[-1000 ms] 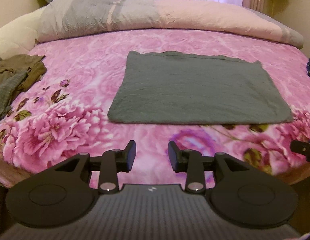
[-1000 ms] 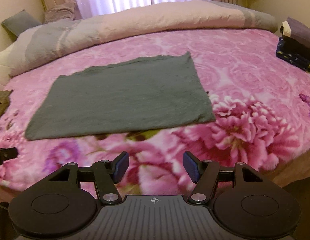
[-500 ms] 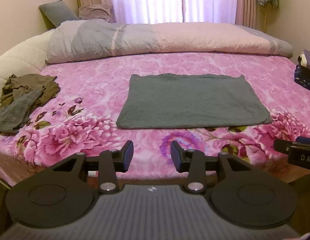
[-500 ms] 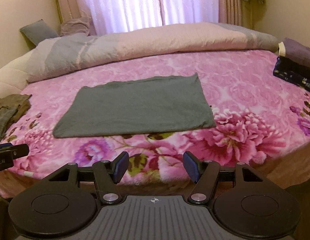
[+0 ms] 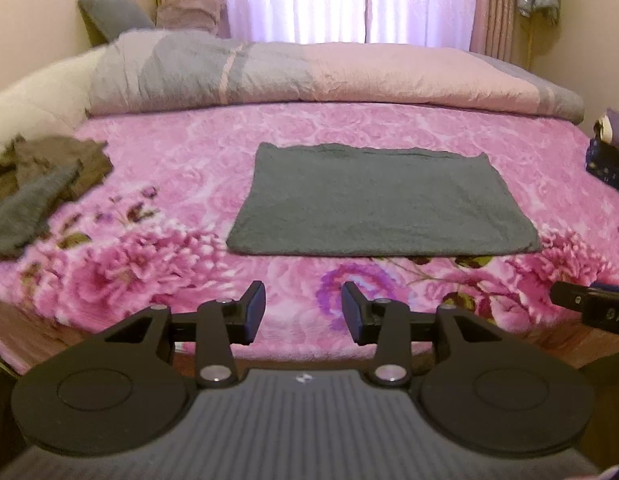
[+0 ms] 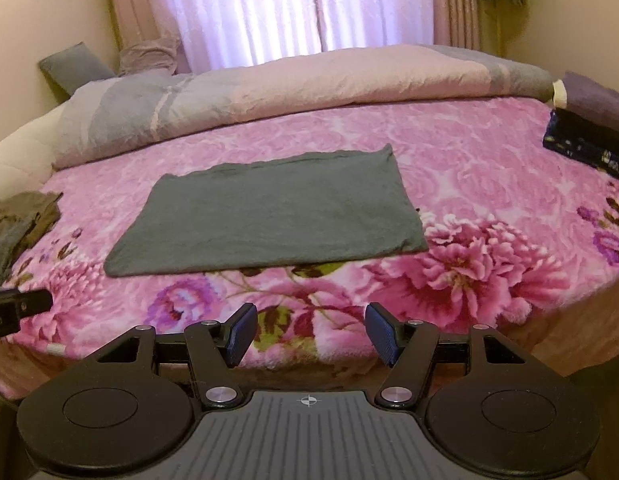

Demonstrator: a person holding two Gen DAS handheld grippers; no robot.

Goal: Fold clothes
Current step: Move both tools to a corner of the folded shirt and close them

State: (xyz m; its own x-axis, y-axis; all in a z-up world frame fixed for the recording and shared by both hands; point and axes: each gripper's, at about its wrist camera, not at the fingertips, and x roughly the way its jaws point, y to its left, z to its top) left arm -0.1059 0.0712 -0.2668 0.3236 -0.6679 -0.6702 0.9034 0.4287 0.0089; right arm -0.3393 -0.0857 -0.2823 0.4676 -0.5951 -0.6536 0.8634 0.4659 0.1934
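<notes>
grey cloth (image 5: pixel 383 202) lies folded flat in the middle of the pink floral bed (image 5: pixel 197 160), both tongs held back from it.
left tongs (image 5: pixel 303 312) and right tongs (image 6: pixel 307 334) gape empty above the bed's near edge; crumpled clothes (image 5: pixel 37 184) lie at the left, a folded stack (image 6: pixel 589 132) at the right.

Backlit by the glowing curtains (image 6: pixel 245 12), overexposed there. Dim-ish pink cast, soft shadows, heavy fisheye bending, motion blur at left edge.
</notes>
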